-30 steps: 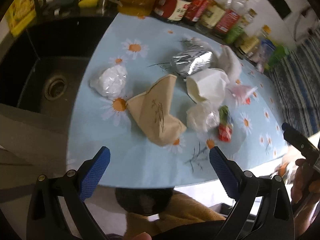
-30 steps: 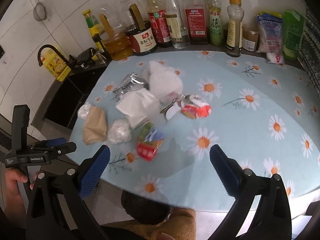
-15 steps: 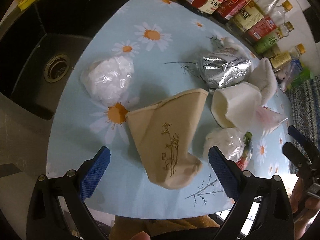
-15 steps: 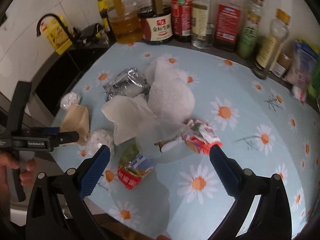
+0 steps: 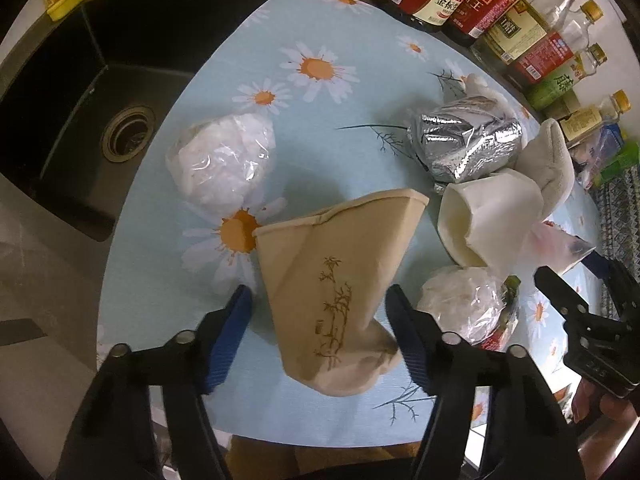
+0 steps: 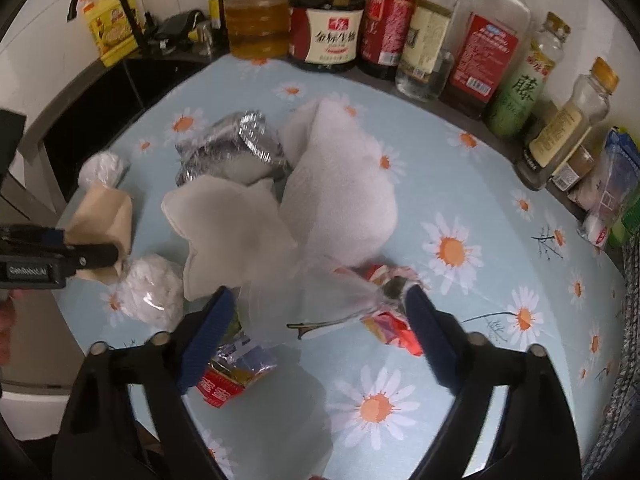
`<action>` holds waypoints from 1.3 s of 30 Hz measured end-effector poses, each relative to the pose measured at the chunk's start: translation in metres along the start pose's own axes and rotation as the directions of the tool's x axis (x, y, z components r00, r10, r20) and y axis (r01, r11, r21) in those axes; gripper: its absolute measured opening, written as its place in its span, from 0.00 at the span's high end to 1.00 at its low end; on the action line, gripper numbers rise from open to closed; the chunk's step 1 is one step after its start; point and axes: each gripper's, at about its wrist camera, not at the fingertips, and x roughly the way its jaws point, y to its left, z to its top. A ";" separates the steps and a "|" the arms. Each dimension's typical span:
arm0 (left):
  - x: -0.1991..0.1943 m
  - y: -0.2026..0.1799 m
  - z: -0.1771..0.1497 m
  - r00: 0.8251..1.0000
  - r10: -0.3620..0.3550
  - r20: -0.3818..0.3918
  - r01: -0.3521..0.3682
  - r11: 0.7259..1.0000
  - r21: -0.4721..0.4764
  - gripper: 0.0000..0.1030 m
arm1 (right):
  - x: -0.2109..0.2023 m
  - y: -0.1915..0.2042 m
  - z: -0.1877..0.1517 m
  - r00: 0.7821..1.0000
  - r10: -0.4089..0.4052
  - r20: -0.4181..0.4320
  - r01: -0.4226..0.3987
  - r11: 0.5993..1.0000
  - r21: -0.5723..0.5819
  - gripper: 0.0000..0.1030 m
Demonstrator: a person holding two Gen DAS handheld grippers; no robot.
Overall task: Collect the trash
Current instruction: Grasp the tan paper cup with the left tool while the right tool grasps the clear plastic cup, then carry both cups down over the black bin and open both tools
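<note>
I am holding my left tool spread around the tan paper bag on the table; my right tool, also spread, is straddling a clear plastic wrapper. Squeezing low should grip each firmly.

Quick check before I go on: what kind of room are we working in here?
Most likely a home kitchen. A black sink with a drain sits beside the daisy-print tablecloth, a black faucet stands against the tiled wall, and oil and sauce bottles line the back of the counter.
</note>
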 end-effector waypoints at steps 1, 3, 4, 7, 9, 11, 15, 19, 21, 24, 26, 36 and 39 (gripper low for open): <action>0.000 -0.001 0.000 1.000 0.007 0.003 -0.007 1.000 0.003 0.45 | 0.003 0.001 0.000 1.000 -0.012 -0.002 0.012 1.000 -0.007 0.21; 0.000 0.000 0.000 1.000 0.013 0.014 -0.013 1.000 0.005 0.49 | 0.004 0.002 -0.002 0.999 -0.032 0.008 0.033 0.999 -0.019 0.22; 0.000 0.002 0.000 1.000 0.002 0.017 -0.002 1.000 -0.001 0.49 | 0.004 0.003 -0.002 0.999 -0.039 0.014 0.040 0.999 -0.025 0.23; -0.001 0.003 -0.001 1.000 0.004 0.024 -0.004 1.000 0.002 0.49 | 0.003 0.002 -0.003 0.999 -0.032 0.018 0.032 0.999 -0.017 0.27; -0.003 0.005 -0.002 0.999 0.002 0.036 -0.002 1.000 0.002 0.50 | 0.000 0.001 -0.002 0.999 -0.028 0.023 0.029 0.999 -0.013 0.29; -0.005 0.006 -0.002 0.999 0.001 0.044 -0.002 1.000 0.005 0.50 | -0.002 0.000 -0.002 0.999 -0.025 0.026 0.025 1.000 -0.006 0.30; -0.010 0.006 -0.002 0.998 -0.008 0.056 0.007 1.000 0.015 0.50 | -0.008 -0.003 -0.004 0.999 -0.012 0.031 0.011 1.000 0.016 0.33; -0.013 0.010 -0.004 0.998 -0.026 0.065 0.026 1.000 0.014 0.50 | -0.017 -0.005 -0.004 0.999 -0.014 0.046 0.013 0.999 0.040 0.33; -0.016 0.011 -0.006 0.997 -0.035 0.070 0.034 0.999 0.016 0.50 | -0.022 -0.006 -0.004 0.999 -0.007 0.051 0.004 0.999 0.054 0.33; -0.021 0.013 -0.010 0.995 -0.054 0.078 0.052 0.998 0.022 0.50 | -0.032 -0.007 -0.005 0.998 -0.004 0.060 -0.001 0.997 0.076 0.33; -0.022 0.013 -0.011 0.995 -0.065 0.081 0.063 0.998 0.031 0.50 | -0.039 -0.006 -0.006 0.998 -0.006 0.067 0.000 0.996 0.086 0.33; -0.033 0.018 -0.030 0.987 -0.131 0.091 0.124 0.989 0.087 0.50 | -0.064 0.009 -0.028 0.996 -0.034 0.088 0.022 0.991 0.130 0.33; -0.036 0.022 -0.037 0.983 -0.158 0.093 0.149 0.984 0.098 0.50 | -0.070 0.017 -0.036 0.995 -0.037 0.088 0.024 0.989 0.145 0.33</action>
